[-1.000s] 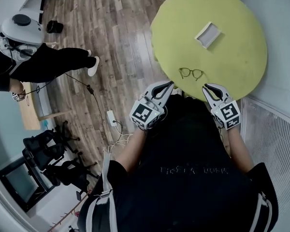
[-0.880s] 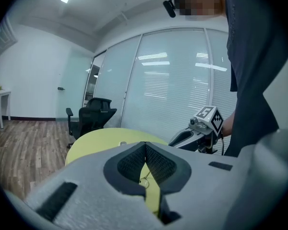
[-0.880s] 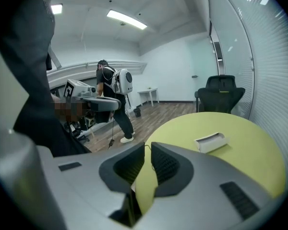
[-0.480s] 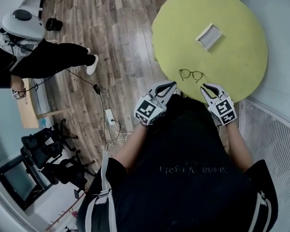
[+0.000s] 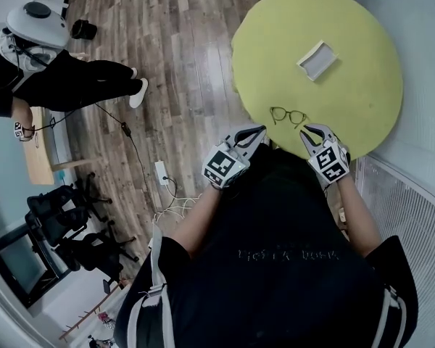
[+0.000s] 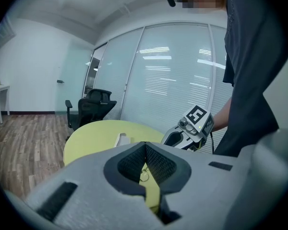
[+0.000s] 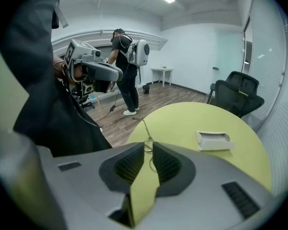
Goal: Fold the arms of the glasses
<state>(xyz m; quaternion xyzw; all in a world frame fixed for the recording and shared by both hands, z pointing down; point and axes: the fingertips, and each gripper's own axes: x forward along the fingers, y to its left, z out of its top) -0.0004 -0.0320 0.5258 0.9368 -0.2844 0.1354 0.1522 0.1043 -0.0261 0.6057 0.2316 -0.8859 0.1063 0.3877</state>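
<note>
Reaching forward from a torso in a black shirt, both bare forearms are angling inward so that the two claws are converging on the near edge of the round yellow-green bench (image 5: 362, 100). The left claw (image 5: 259, 131) is hanging just off the bench rim over the wooden plank floor (image 5: 174, 64), its marker cube turned up toward the head camera. Its dark ribbed pads are meeting at the tips and pinching nothing, with the bench showing through the gap behind them. The right claw (image 5: 312, 130) is sitting over the bench edge, its pads (image 7: 167, 164) standing slightly parted with only bench surface between them. The thin wire-rimmed glasses (image 5: 288, 114) are lying on the bench between the two claws and just ahead of their tips, touched by neither. In the right gripper view one slim arm of the glasses (image 7: 145, 128) is showing, stretched straight out from the frame. A small white open case (image 5: 318, 59) is resting farther back on the bench, well apart from the glasses. Off to the left, a person in black clothing with a white backpack (image 5: 51, 85) is standing on the floor.
</note>
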